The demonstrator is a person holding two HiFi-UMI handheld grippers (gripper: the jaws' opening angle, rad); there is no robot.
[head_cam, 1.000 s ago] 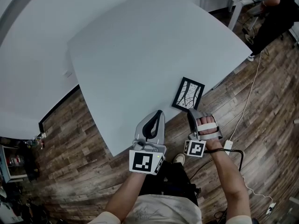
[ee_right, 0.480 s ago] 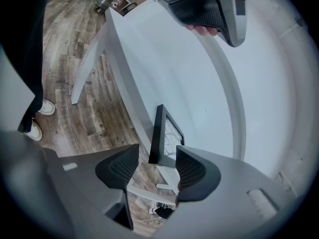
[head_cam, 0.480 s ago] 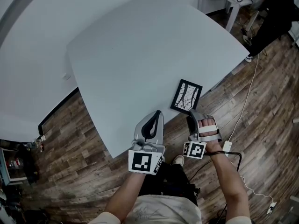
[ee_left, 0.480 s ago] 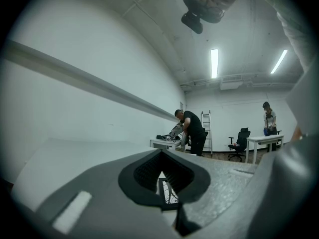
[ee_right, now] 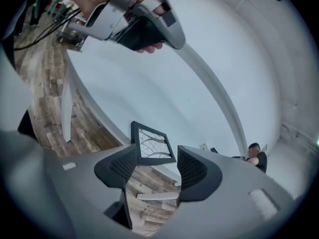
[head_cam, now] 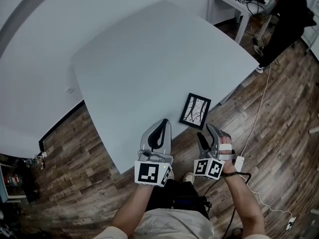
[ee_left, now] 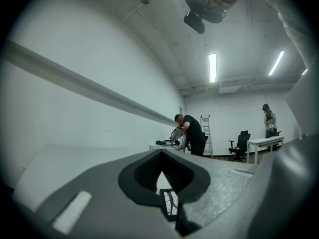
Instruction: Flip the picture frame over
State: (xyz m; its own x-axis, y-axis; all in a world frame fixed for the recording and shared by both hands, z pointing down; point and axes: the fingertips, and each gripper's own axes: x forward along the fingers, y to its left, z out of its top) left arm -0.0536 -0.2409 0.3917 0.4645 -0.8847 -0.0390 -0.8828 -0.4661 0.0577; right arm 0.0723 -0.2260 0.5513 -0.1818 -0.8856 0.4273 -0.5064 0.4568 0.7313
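Right gripper [head_cam: 205, 132] higher, newly spread, empty

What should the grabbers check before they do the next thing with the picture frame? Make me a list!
1. Picture frame lying flat on the table: ok, though it is near the edge.
2. Nothing touching the frame: ok.
3. Right gripper fingers apart: ok; they have just been opening, with nothing between them.
4. Left gripper ready to grab: not ok, its fingers are together.
5. Flip already done: cannot tell; the picture side faces up.
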